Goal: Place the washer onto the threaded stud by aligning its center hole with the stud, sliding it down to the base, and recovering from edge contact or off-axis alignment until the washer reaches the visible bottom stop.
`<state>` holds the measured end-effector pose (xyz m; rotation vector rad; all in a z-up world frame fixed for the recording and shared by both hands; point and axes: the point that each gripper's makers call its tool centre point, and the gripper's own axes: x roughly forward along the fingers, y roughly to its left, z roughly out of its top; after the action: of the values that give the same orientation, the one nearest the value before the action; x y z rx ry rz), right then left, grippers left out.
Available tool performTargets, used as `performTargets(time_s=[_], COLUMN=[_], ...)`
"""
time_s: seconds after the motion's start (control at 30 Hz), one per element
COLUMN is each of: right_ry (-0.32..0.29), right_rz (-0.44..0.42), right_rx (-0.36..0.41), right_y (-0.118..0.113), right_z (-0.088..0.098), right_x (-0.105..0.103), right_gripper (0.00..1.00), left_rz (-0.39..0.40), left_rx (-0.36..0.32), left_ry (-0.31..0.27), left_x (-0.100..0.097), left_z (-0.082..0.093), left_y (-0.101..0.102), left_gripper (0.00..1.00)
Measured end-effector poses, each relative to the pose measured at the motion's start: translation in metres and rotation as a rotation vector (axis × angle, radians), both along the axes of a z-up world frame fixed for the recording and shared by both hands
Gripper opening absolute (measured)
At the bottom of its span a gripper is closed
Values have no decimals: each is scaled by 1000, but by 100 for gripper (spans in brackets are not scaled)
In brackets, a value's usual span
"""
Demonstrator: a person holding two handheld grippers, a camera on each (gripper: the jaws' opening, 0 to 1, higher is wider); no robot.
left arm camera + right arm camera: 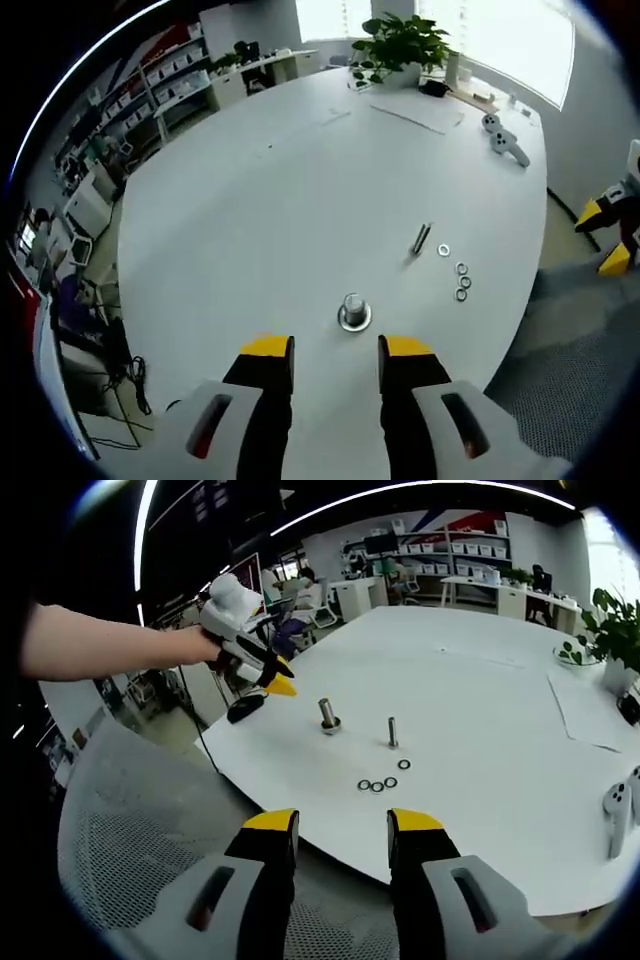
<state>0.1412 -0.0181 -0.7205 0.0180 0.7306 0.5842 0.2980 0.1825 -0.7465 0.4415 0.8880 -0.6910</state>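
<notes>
A large white bench (250, 200) carries a short upright threaded stud (353, 308) standing on a wide round base, and this stud serves as the landmark here. In the left gripper view, the left gripper (335, 352) hovers above the bench edge just short of the stud, its two yellow-tipped black fingers (268, 350) spread apart with nothing between them, and the stud lines up with the gap. Beyond the stud and off to its right, a second, slimmer metal pin (421, 239) stands on the bench, with one washer (444, 249) lying flat just beside it. Three more washers (462, 282) lie in a short row a little further right of the stud, near the bench edge. Far past the stud, at the opposite side of the bench, sit a potted plant (402, 45), a sheet of paper (418, 110) and a white handheld controller (506, 138). In the right gripper view, the right gripper (342, 828) is held off the bench, over a grey mesh chair (130, 850), well apart from the stud (327, 715); its fingers (270, 832) are also spread wide and empty. There the row of three washers (377, 785) lies on the near side of the stud, the slim pin (392, 732) to its right. A person's hand (200, 645) holds the left gripper (270, 675) in the air just left of the stud. Shelves of bins (440, 545) line the far wall.
</notes>
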Motion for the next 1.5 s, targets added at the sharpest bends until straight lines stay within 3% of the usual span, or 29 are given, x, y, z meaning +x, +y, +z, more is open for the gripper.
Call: performTargets(time_s=[0.2, 0.4, 0.47, 0.53, 0.6, 0.8, 0.93, 1.17, 1.3, 1.5], right_ry=[6, 23, 26, -12, -6, 11, 3, 18, 27, 23], right_rz=[-14, -24, -27, -74, -102, -100, -144, -172, -184, -201], right_rx=[-6, -18, -23, -21, -9, -44, -8, -30, -35, -37], right_y=[-2, -5, -6, -12, -17, -18, -22, -28, -30, -33], right_z=[-1, -4, -5, 1, 1, -4, 0, -4, -5, -5], right_x=[0, -2, -2, 5, 6, 4, 8, 8, 8, 8], right_gripper=[38, 38, 38, 38, 38, 39, 40, 40, 40, 40], left_rz=[16, 14, 4, -6, -11, 54, 54, 64, 92, 40], left_rx=[-43, -179, -182, -185, -214, -367, -370, -411, -478, -462], left_ry=[-19, -50, -43, -43, -41, -5, -19, -7, -6, -29], left_x=[-16, -29, -39, -46, -55, -79, -91, -104, -101, -111], left_z=[13, 27, 29, 30, 34, 51, 59, 68, 77, 79], left_y=[9, 3, 4, 5, 4, 1, 6, 12, 16, 11], left_gripper=[32, 33, 33, 33, 33, 34, 34, 36, 36, 36])
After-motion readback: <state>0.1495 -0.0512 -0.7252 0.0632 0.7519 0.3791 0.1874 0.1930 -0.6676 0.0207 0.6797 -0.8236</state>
